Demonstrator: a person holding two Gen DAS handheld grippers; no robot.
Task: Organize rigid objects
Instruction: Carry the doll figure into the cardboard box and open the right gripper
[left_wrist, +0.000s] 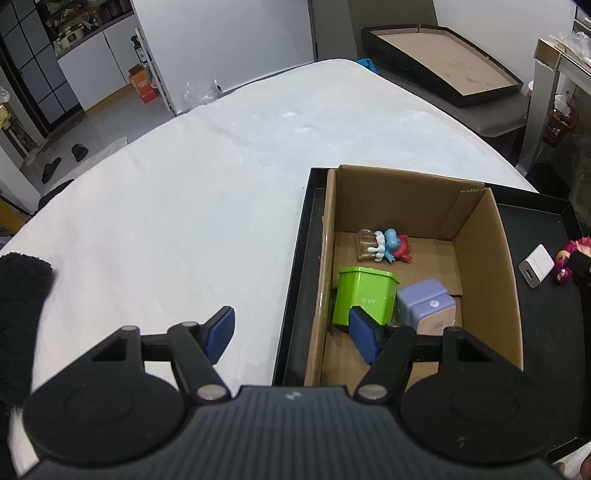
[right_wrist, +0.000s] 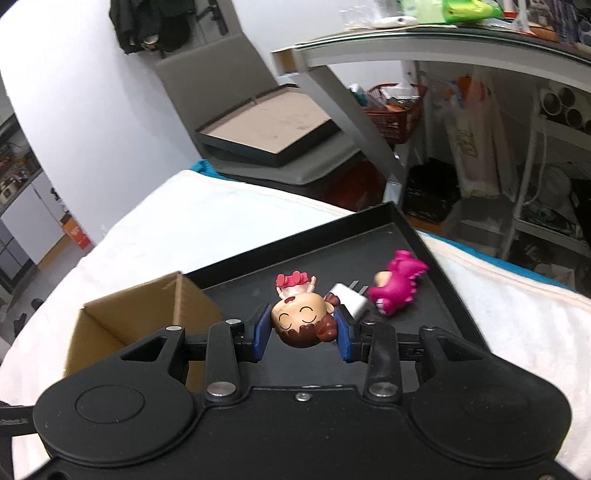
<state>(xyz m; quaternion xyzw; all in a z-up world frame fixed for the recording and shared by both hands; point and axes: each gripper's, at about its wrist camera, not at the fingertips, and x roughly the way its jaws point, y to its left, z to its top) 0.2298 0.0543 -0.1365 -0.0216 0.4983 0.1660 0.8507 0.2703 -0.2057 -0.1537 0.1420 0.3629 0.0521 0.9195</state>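
My right gripper (right_wrist: 303, 332) is shut on a small doll figure (right_wrist: 301, 321) with a big smiling head and pink shoes, held over the black tray (right_wrist: 258, 273). A pink dinosaur toy (right_wrist: 397, 288) and a white charger block (right_wrist: 351, 301) lie on the tray behind it. My left gripper (left_wrist: 291, 334) is open and empty, straddling the left wall of the cardboard box (left_wrist: 491, 266). Inside the box are a green bin (left_wrist: 364, 297), a lilac cube (left_wrist: 428, 306) and a blue and red figure (left_wrist: 393, 245) by a clear block (left_wrist: 365, 243).
The tray sits on a white cloth-covered surface (left_wrist: 184, 206). The charger (left_wrist: 535, 266) and a pink figure (left_wrist: 570, 260) lie on the tray right of the box. A chair holding another black tray (right_wrist: 269, 136) and a cluttered desk (right_wrist: 443, 40) stand beyond.
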